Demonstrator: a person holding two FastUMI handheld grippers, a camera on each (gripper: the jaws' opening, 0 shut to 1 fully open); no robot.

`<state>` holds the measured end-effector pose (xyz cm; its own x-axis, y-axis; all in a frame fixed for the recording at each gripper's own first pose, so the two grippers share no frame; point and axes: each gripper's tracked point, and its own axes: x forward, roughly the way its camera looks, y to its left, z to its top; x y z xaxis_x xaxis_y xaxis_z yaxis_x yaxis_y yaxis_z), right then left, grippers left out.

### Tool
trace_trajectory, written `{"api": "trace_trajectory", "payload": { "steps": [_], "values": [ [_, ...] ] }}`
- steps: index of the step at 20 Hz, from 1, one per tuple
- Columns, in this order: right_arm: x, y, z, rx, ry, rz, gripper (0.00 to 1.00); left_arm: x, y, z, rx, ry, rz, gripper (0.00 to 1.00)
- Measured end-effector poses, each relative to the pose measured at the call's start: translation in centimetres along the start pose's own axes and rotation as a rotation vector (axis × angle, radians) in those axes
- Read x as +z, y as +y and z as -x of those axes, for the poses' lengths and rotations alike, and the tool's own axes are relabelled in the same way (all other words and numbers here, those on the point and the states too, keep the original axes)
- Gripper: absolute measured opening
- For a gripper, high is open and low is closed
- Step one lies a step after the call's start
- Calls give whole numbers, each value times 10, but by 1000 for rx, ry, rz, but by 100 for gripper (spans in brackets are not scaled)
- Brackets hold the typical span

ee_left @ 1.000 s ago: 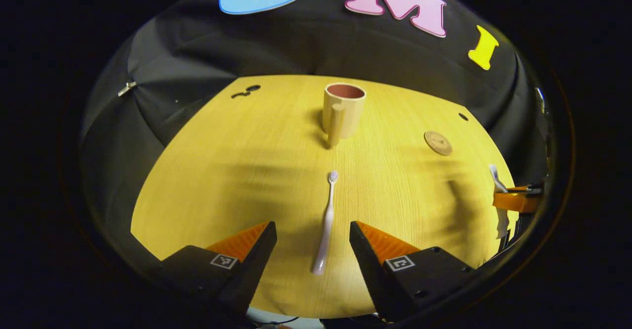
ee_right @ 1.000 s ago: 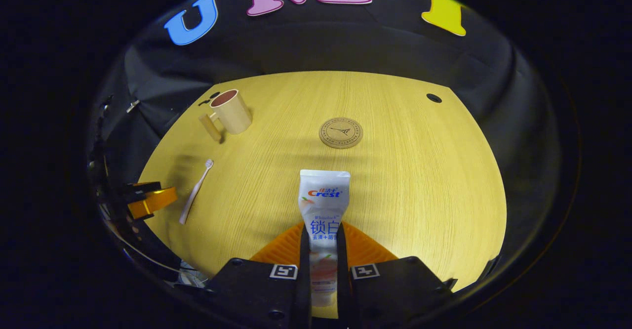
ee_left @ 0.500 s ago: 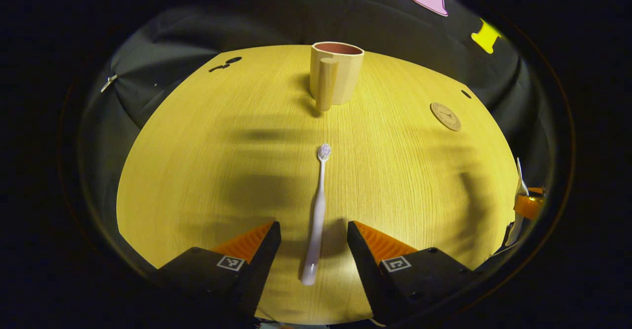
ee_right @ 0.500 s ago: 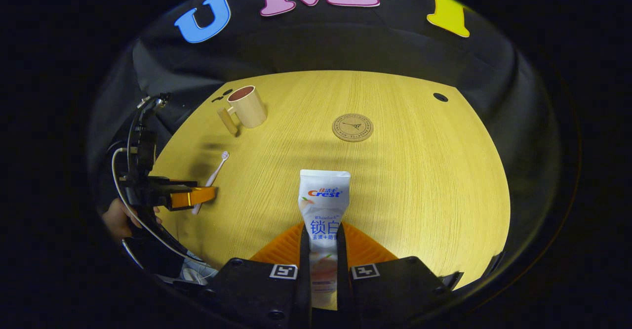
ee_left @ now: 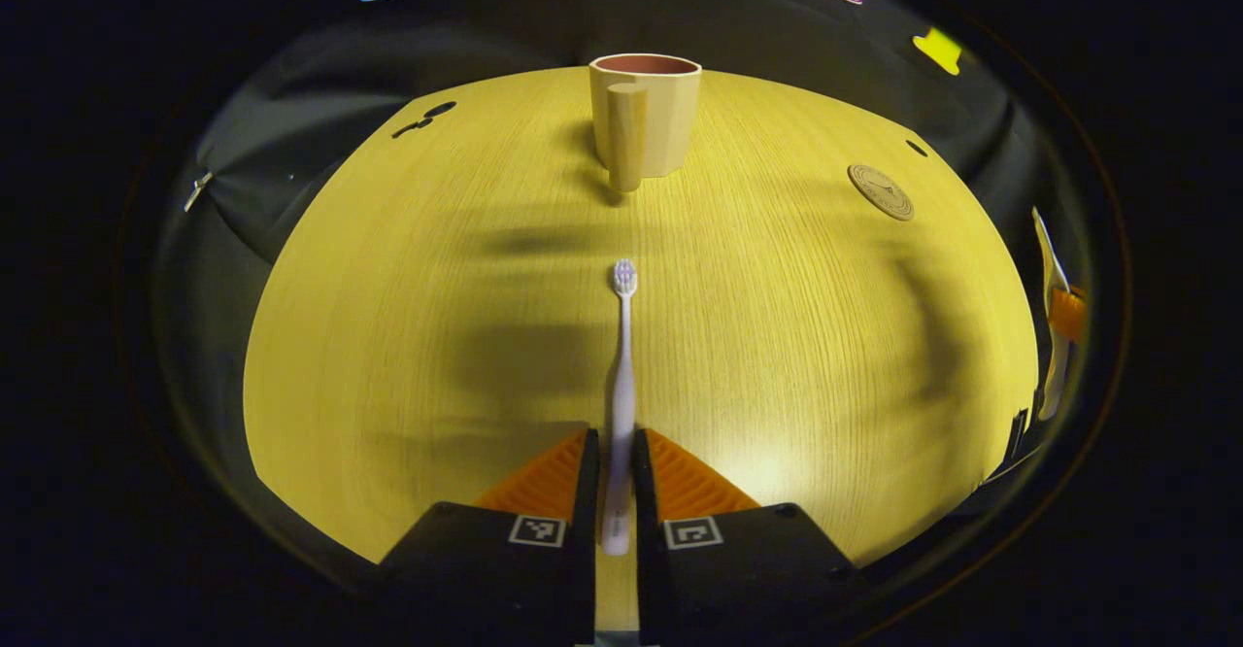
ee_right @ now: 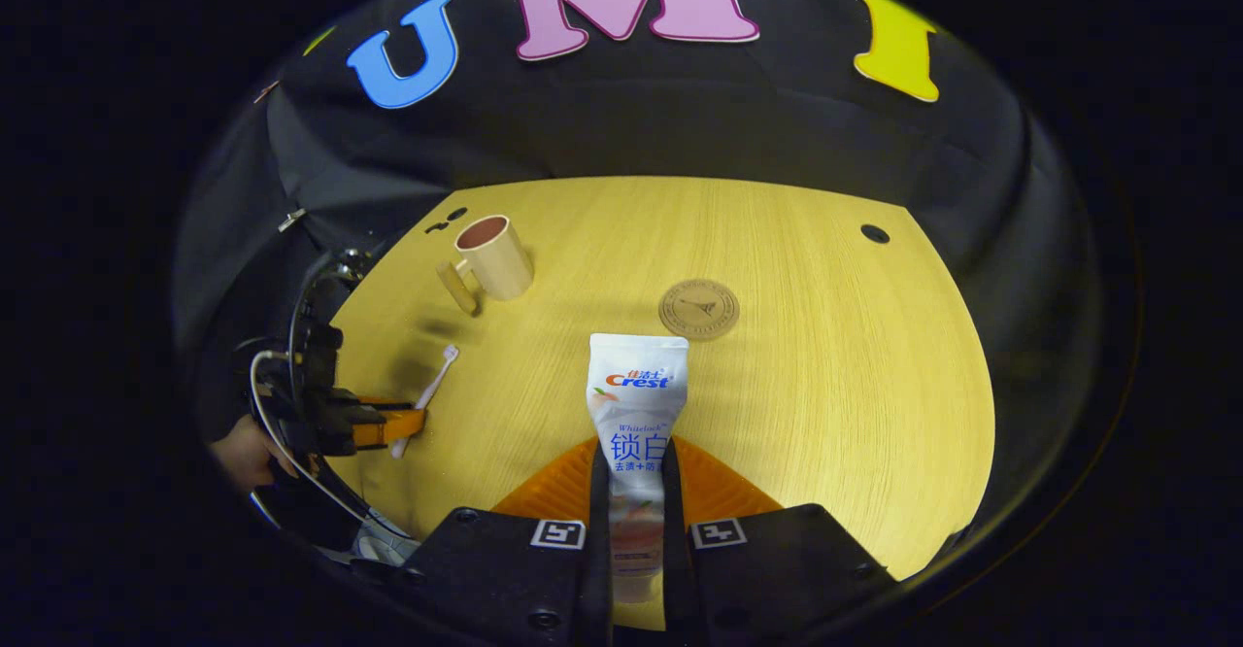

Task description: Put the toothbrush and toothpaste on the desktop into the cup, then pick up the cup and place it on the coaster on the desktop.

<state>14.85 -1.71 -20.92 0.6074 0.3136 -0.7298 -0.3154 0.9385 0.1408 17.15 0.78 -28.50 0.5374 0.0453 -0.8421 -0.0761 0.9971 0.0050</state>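
Wooden desktop (ee_left: 408, 336) below, left gripper (ee_left: 614, 458) level, clamping toothbrush (ee_left: 621, 375).

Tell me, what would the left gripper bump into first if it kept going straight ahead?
Probably the cup. The left gripper holds the toothbrush, which points right at the cup's handle across bare desktop; depth is hard to judge.

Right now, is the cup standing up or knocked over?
Upright: the cup stands on the table, its open mouth facing up, handle at its side.
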Motion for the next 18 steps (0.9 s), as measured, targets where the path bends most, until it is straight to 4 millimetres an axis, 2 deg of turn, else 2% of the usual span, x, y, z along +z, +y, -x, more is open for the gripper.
{"api": "trace_trajectory", "payload": {
  "steps": [1,2,6,10,14,18],
  "values": [
    [12,3,-1,8,-18,8,25,-1,-1,0,6,8,-3,12],
    [24,6,-2,15,-36,16,25,1,-1,1,11,11,-4,14],
    [72,21,-7,48,-107,61,24,2,0,2,12,7,27,7],
    [117,48,-13,90,-179,120,24,4,-1,6,-9,-31,72,6],
    [161,81,-26,131,-257,151,24,13,0,26,-23,-122,97,6],
    [200,119,-44,171,-339,175,24,27,1,63,-60,-221,133,6]
  ]
}}
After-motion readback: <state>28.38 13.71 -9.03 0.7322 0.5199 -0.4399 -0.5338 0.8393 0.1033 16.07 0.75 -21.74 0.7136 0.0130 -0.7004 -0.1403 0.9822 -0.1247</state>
